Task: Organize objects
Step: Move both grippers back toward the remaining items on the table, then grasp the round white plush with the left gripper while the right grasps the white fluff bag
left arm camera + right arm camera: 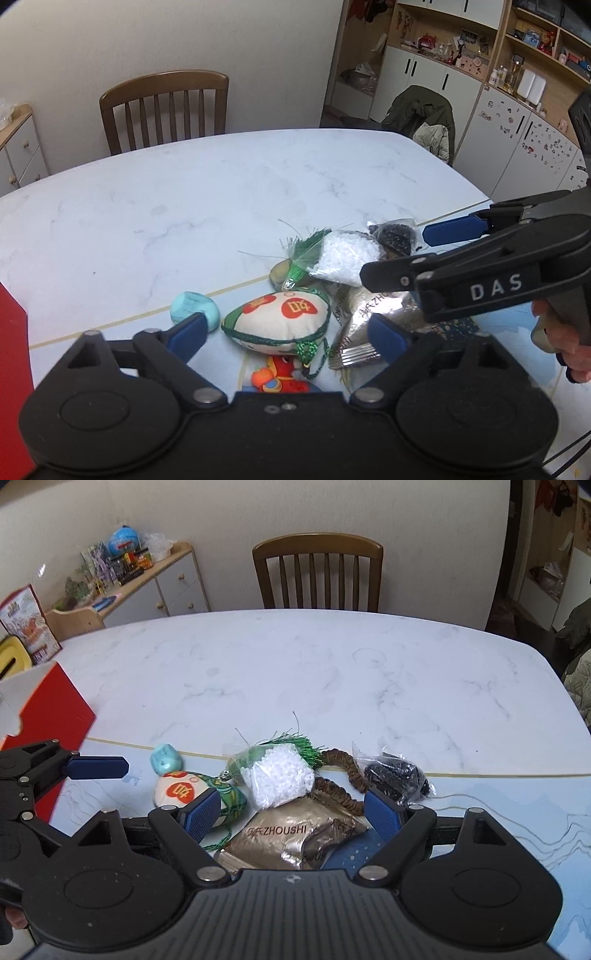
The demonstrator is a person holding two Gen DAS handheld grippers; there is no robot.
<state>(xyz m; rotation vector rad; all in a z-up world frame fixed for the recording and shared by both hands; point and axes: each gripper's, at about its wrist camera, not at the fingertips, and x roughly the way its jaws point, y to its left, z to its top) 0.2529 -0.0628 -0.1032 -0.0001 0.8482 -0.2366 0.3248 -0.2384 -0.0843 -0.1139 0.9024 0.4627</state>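
Our left gripper (288, 330) and right gripper (297, 814) hang wide, holding nothing, over a near-edge pile on the marble-patterned worktop (295, 672): crinkled gold foil packet (280, 840), embroidered plump sachet (277, 317), clear bag of white beads (280, 779), and teal die (165, 763) beyond.

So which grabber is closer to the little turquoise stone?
Left. The left gripper has one blue finger right beside the turquoise stone. The right gripper hangs over the gold foil packet, further away.
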